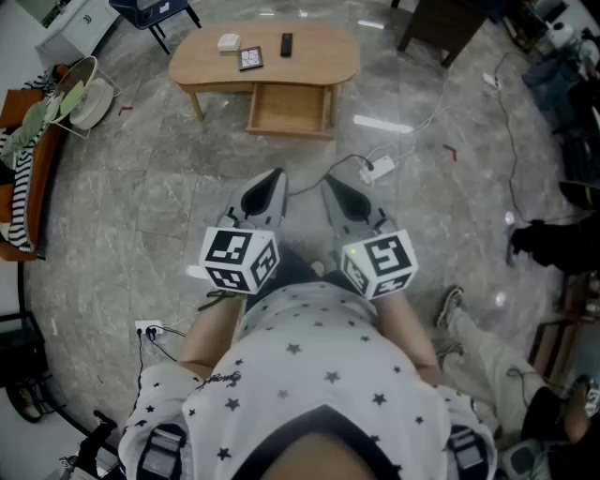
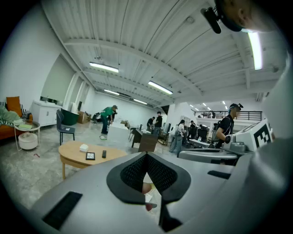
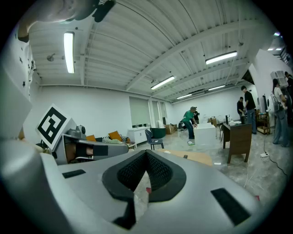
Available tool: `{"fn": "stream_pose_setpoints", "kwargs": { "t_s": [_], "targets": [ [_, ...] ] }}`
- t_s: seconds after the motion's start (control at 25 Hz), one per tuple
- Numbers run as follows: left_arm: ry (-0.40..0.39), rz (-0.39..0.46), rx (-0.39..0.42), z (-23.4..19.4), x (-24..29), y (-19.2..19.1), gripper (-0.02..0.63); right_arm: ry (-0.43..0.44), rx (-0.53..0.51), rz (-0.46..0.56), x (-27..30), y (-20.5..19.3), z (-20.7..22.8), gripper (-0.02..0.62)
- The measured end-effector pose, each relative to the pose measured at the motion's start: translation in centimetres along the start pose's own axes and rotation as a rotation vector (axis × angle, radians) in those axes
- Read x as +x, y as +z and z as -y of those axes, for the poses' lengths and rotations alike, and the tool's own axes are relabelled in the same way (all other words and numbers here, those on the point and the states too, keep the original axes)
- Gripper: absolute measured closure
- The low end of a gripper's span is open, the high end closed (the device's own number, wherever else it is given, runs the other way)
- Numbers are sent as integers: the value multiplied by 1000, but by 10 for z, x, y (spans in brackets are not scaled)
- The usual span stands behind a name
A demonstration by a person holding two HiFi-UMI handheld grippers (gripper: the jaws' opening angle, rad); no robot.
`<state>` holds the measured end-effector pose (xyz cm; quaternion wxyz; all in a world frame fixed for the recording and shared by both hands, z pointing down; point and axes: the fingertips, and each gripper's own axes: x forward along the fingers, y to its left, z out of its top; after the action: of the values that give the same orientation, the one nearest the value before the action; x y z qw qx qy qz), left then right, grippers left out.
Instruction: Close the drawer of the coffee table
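The oval wooden coffee table [image 1: 319,58] stands a few steps ahead on the marble floor, with its drawer [image 1: 291,111] pulled out toward me. It carries a white box [image 1: 229,41], a dark framed tablet [image 1: 250,58] and a remote [image 1: 287,43]. My left gripper [image 1: 275,178] and right gripper [image 1: 330,186] are held side by side in front of my chest, both shut with nothing in them, well short of the table. The left gripper view shows the table [image 2: 75,153] at lower left past the closed jaws [image 2: 147,157]. In the right gripper view only its far edge [image 3: 194,157] shows beyond the jaws [image 3: 146,155].
A white power strip [image 1: 378,169] and its cable lie on the floor between me and the table. An orange seat with clothes [image 1: 21,169] and a round side stand [image 1: 82,94] are at the left. A dark desk [image 1: 441,23] stands at the back right; another person's legs [image 1: 487,342] are beside me.
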<state>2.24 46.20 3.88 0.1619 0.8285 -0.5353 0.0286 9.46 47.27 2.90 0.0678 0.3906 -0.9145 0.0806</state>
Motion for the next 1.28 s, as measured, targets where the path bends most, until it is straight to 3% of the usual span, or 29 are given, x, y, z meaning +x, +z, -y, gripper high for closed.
{"fn": "stream_pose_setpoints", "kwargs": {
  "t_s": [0.6, 0.84, 1.28],
  "targets": [
    [-10, 5, 0, 1, 12, 8, 600, 18, -16, -18, 9, 4, 4, 591],
    [6, 2, -4, -10, 19, 9, 600, 34, 106, 12, 13, 8, 13, 589],
    [-20, -26, 9, -43, 42, 14, 600, 15, 101, -3, 52, 12, 26, 589]
  ]
}}
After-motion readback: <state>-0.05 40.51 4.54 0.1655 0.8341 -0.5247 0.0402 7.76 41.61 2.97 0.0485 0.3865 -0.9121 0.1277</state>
